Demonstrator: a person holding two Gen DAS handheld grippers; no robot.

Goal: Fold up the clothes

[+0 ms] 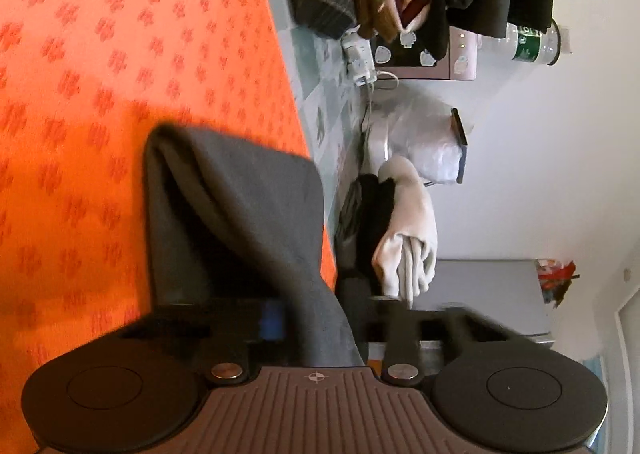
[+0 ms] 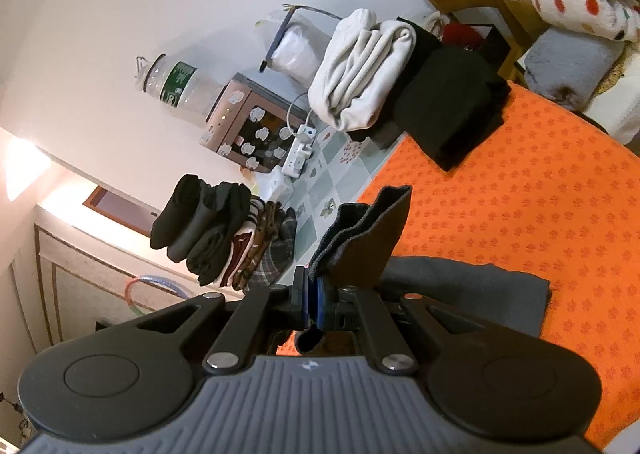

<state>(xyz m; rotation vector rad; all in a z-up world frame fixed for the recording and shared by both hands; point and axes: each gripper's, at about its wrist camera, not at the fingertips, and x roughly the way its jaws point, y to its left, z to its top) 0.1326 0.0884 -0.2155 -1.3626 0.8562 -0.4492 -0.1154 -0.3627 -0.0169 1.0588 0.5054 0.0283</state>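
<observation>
1. I am holding my left gripper (image 1: 316, 318) clamped on the dark grey soft cloth garment (image 1: 236, 213), which is draping up toward eleven o'clock over the orange patterned table cover (image 1: 120, 53).
2. My right gripper (image 2: 314, 304) is pinching a folded edge of the same garment, I think; that edge is standing up toward one o'clock.
3. The cloth is looking light, limp and floppy, so I am favouring grips on corners and hems.
</observation>
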